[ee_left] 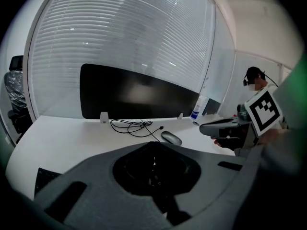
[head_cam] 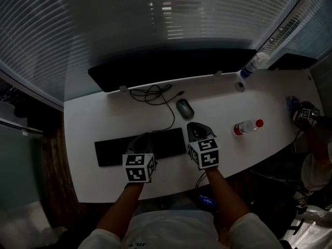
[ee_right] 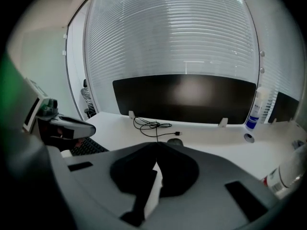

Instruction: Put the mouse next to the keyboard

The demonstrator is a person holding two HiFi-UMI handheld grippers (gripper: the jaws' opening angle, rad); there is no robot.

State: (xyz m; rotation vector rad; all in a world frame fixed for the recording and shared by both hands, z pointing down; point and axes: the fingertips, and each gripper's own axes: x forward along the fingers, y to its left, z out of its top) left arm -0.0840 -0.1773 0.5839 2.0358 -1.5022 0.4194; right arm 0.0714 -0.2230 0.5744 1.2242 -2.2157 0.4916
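Observation:
A grey mouse (head_cam: 184, 108) lies on the white desk (head_cam: 104, 118), behind the right end of the black keyboard (head_cam: 119, 150) and a hand's width from it. It also shows in the gripper views as mouse (ee_left: 171, 138) and mouse (ee_right: 175, 142). My left gripper (head_cam: 141, 138) hovers over the keyboard's middle, jaws together and empty. Off the keyboard's right end, my right gripper (head_cam: 195, 127) is shut on nothing, just in front of the mouse. In each gripper view the jaws meet at the tip: left gripper (ee_left: 153, 146), right gripper (ee_right: 156, 145).
A dark monitor (head_cam: 171, 66) spans the back of the desk, with a coiled black cable (head_cam: 151, 93) before it. A red-capped bottle (head_cam: 248, 126) lies to the right. A spray bottle (head_cam: 252, 66) and small cap (head_cam: 239, 86) stand back right. Another person (head_cam: 314, 154) is at the right edge.

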